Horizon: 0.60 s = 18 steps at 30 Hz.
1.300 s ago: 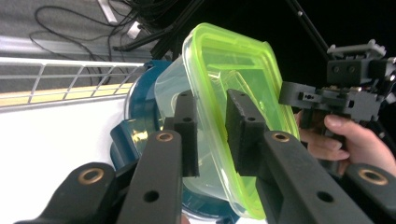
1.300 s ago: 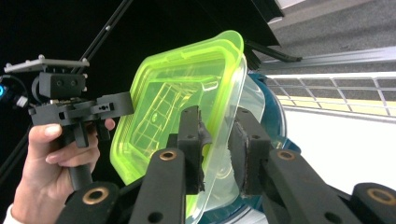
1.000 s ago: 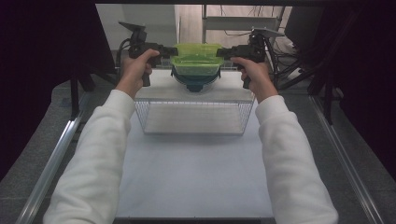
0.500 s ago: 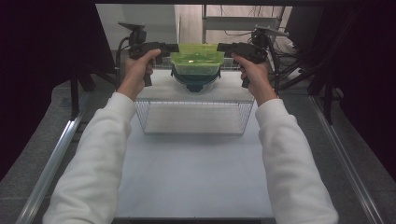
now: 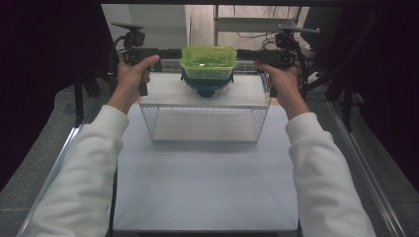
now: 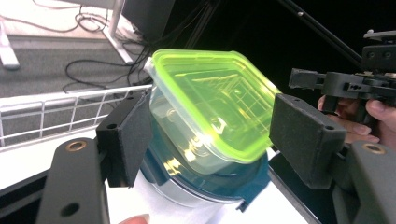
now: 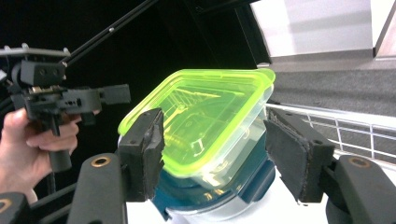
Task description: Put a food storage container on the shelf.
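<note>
Both grippers have drawn apart since the earlier frames, where their tips sat close against the green-lidded box; now each stands off to its side.

High view: the clear container with the lime-green lid (image 5: 208, 61) sits at upper centre, stacked on a dark teal-lidded round container (image 5: 206, 87), which rests on the white top of a wire basket (image 5: 205, 123). The left gripper (image 5: 165, 52) is at upper left, the right gripper (image 5: 245, 54) at upper right, each held in a hand with a white sleeve behind it.

Left gripper view: its jaws stand wide, released, one pad low left by the box wall, the other at right, apart from the lid (image 6: 215, 100). Whether the left pad touches, I cannot tell.

Right gripper view: jaws likewise spread, flanking the box (image 7: 205, 128) without clamping it; the other gripper (image 7: 70, 100) shows at far left.

I judge the stack has just been set down or is about to be gripped. The next move calls for closing squarely on the top box or backing straight off, without nudging it off the round lid.
</note>
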Each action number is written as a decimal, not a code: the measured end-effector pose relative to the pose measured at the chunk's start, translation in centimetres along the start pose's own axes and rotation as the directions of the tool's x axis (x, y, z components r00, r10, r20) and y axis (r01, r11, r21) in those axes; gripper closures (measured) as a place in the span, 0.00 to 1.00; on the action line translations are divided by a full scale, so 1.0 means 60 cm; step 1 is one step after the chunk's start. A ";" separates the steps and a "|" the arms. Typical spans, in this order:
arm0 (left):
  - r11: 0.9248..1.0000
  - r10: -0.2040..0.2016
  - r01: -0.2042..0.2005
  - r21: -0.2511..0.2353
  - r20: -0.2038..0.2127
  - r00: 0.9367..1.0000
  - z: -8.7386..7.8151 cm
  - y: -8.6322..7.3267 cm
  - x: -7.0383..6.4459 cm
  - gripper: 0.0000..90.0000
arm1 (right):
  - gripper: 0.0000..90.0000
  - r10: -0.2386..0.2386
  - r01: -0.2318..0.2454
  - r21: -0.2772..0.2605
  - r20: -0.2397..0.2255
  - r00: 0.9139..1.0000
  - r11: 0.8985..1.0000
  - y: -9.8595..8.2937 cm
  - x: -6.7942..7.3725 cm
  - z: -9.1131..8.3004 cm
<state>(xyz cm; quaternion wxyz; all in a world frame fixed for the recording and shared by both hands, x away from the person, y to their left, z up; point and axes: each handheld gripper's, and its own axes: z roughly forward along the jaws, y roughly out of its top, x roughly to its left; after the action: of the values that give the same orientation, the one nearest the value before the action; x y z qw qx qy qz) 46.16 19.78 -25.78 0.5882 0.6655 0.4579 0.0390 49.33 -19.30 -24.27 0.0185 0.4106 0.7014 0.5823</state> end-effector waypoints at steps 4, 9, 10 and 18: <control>1.000 0.018 -0.018 -0.003 -0.005 1.000 -0.009 -0.002 -0.008 0.33 | 0.41 -0.045 0.045 0.014 -0.012 0.999 0.999 -0.004 0.007 -0.010; 0.999 0.036 -0.036 -0.001 -0.011 0.999 -0.021 -0.014 -0.010 0.34 | 0.40 -0.076 0.077 0.040 -0.019 0.997 0.996 -0.015 0.015 -0.019; 0.999 0.037 -0.037 0.000 -0.015 0.999 -0.024 -0.017 -0.010 0.34 | 0.40 -0.078 0.079 0.041 -0.021 0.997 0.996 -0.018 0.016 -0.021; 0.997 0.072 -0.072 -0.002 -0.011 0.997 -0.059 -0.048 -0.017 0.34 | 0.39 -0.099 0.100 0.023 -0.041 0.994 0.995 -0.046 0.024 -0.047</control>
<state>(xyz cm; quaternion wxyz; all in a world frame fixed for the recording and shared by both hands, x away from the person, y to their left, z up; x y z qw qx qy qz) 41.86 21.43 -26.54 0.5848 0.6805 0.4368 0.0645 45.45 -20.64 -25.01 0.0283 0.3637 0.7284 0.5799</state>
